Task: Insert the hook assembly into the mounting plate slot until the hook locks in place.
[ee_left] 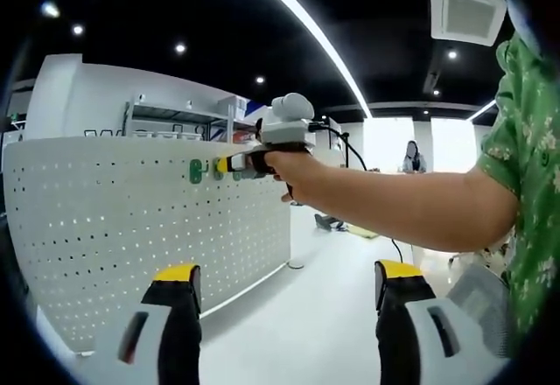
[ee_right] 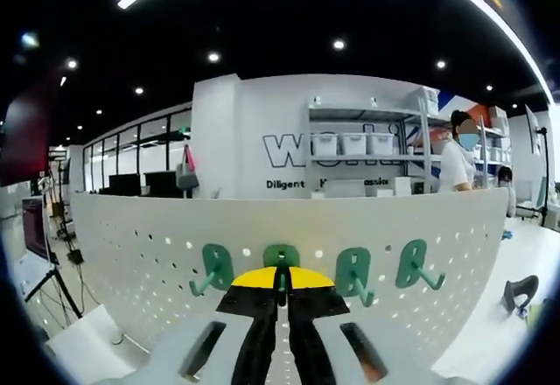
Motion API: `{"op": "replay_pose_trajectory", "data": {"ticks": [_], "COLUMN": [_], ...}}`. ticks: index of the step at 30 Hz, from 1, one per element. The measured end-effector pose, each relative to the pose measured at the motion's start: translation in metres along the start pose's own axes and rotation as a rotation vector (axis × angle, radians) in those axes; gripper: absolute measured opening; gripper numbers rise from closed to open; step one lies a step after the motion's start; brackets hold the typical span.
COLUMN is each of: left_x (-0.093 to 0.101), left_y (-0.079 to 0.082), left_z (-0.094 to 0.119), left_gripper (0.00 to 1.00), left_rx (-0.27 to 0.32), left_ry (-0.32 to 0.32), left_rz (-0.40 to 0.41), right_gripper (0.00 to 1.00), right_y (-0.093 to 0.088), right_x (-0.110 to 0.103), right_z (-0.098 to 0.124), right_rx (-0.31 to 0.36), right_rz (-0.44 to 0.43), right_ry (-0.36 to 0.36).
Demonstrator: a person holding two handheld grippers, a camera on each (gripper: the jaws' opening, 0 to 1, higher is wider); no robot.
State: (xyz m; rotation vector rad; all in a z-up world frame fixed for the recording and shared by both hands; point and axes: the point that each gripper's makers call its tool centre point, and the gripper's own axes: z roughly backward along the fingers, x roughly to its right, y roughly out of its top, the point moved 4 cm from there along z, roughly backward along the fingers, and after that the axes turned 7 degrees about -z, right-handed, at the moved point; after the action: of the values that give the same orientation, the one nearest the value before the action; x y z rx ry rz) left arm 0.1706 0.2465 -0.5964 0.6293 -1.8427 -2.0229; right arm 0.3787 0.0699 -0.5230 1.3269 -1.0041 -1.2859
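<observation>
right gripper (ee_right: 282, 290) fingers pinch a green plastic hook (ee_right: 282, 262) against the white perforated pegboard (ee_right: 131, 254) at 12 o'clock; tilt risks jamming. left gripper (ee_left: 284, 302) fingers spread.

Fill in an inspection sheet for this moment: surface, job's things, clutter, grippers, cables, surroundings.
Surface: white table, bare where seen.
Job's things: upright white pegboard carrying four green hooks; the second hook sits at the right gripper's jaw tips.
Clutter: black object on the table at right.
Grippers: right gripper jaws shut on that hook; left gripper jaws open, holding nothing.
Cables: black cable trailing from the right gripper.
Surroundings: shelving with white bins, ceiling lights, people behind.
</observation>
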Motion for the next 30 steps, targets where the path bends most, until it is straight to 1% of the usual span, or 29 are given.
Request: {"op": "replay_pose_trajectory", "data": {"ticks": [3, 8, 11, 13, 15, 17, 19, 20, 22, 30], "left_x": [0.001, 0.002, 0.002, 0.002, 0.002, 0.003, 0.003, 0.003, 0.003, 0.003], "left_y": [-0.001, 0.000, 0.001, 0.001, 0.000, 0.000, 0.000, 0.000, 0.000, 0.000], "left_z": [0.000, -0.001, -0.001, -0.001, -0.001, -0.001, -0.001, -0.001, -0.001, 0.000], "left_gripper": [0.83, 0.83, 0.83, 0.82, 0.82, 0.82, 0.82, 0.82, 0.82, 0.81], "left_rx": [0.000, 0.003, 0.002, 0.002, -0.003, -0.004, -0.003, -0.003, -0.005, -0.004], "left_ry": [-0.004, -0.007, -0.009, -0.009, -0.009, -0.010, -0.010, -0.010, -0.009, -0.007], "left_rz": [0.002, 0.002, -0.001, -0.001, 0.000, 0.001, 0.002, 0.001, 0.001, 0.001], "right_gripper": [0.02, 0.04, 0.05, 0.07, 0.06, 0.05, 0.05, 0.06, 0.06, 0.04], "right_y": [0.000, 0.000, 0.003, 0.007, 0.007, 0.008, 0.008, 0.009, 0.012, 0.013], "right_x": [0.000, -0.001, 0.001, -0.001, -0.001, 0.000, 0.000, 0.000, -0.001, -0.004], "right_z": [0.000, 0.002, 0.003, 0.003, 0.002, 0.002, 0.002, 0.002, 0.003, 0.001], "right_rx": [-0.010, -0.013, 0.009, 0.024, 0.006, 0.004, 0.014, 0.019, 0.026, 0.033], "right_rz": [0.008, 0.078, 0.056, 0.063, 0.093, 0.083, 0.073, 0.051, 0.043, 0.151], "right_ry": [0.004, -0.003, 0.004, 0.006, -0.003, -0.003, -0.001, -0.002, -0.001, -0.037]}}
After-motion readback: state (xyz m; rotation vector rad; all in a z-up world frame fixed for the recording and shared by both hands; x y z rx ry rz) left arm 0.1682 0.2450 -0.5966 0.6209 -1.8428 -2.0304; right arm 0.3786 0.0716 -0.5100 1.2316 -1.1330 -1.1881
